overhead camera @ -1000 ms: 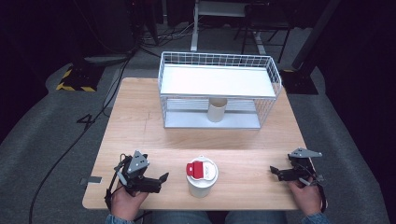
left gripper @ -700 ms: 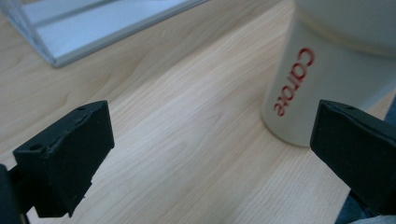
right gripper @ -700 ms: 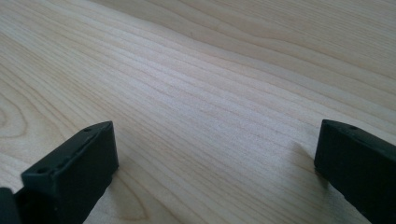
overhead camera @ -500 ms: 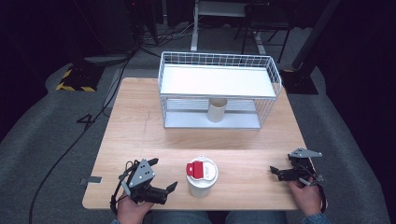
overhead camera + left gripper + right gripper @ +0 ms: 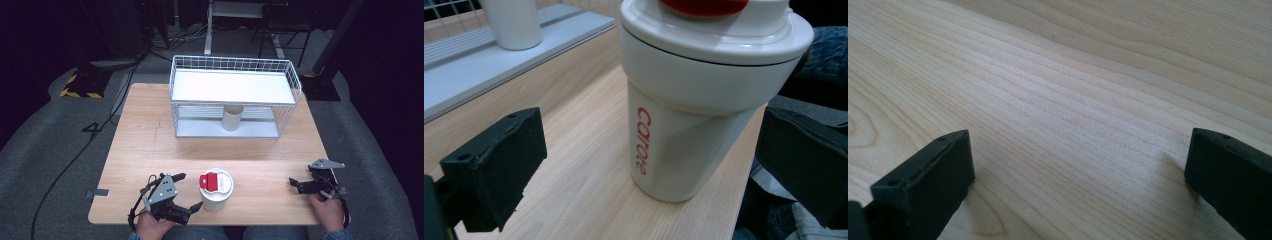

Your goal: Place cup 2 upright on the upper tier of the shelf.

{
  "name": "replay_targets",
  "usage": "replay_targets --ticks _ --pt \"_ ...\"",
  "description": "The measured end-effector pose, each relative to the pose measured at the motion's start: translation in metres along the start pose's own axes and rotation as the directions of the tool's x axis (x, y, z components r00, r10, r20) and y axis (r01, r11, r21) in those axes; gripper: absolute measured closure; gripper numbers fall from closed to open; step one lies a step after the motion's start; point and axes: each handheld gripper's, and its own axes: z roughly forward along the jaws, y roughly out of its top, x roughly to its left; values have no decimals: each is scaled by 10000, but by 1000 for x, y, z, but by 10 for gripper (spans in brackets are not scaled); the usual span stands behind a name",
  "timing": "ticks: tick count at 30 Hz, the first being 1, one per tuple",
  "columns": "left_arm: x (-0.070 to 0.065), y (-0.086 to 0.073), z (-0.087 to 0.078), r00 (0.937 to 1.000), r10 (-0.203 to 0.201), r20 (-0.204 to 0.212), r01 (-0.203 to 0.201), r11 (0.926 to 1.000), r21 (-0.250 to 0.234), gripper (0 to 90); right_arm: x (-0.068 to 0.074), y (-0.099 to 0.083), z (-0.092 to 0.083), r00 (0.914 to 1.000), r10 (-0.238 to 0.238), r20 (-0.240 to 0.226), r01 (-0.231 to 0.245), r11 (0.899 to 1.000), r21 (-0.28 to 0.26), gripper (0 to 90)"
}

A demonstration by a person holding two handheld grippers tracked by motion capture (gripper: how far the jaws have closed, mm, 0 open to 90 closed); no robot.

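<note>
Since the earlier frame, left gripper [image 5: 189, 192] is closing toward the white travel tumbler with red-flapped lid [image 5: 215, 189], its jaws spread apart and flanking the tumbler body, gripping nothing. Tumbler is standing upright at lower centre of the light wooden table [image 5: 150, 145]. Right gripper [image 5: 295, 184] is resting at lower right, jaws parted and empty. White wire basket [image 5: 235, 97] is occupying upper centre, sheltering a pale cylindrical cup [image 5: 232, 118].
</note>
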Motion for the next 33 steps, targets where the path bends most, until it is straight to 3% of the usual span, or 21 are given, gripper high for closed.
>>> replay_targets --ticks 5,12,17,20,24,33 --pt "-4 -1 12 9991 47 432 -41 9999 -131 3 0 0 0 10000 -2 -2 2 10000 0 0" --pt "-9 -1 30 9982 78 596 -81 10000 47 0 0 0 0 10000 -1 -2 1 10000 0 0" --pt "-12 -3 38 9969 -42 780 50 9999 -105 0 0 0 0 10000 -6 0 6 10000 -3 0" --pt "-15 -4 43 9978 -205 636 219 9995 -208 0 0 0 0 10000 0 -1 0 10000 0 0" --pt "-18 -4 49 9997 -91 208 94 9999 -133 1 0 0 0 10000 -2 -1 2 10000 -1 0" --pt "-15 -11 60 9970 -621 462 630 9979 -173 2 0 0 0 10000 0 -4 0 10000 3 0"
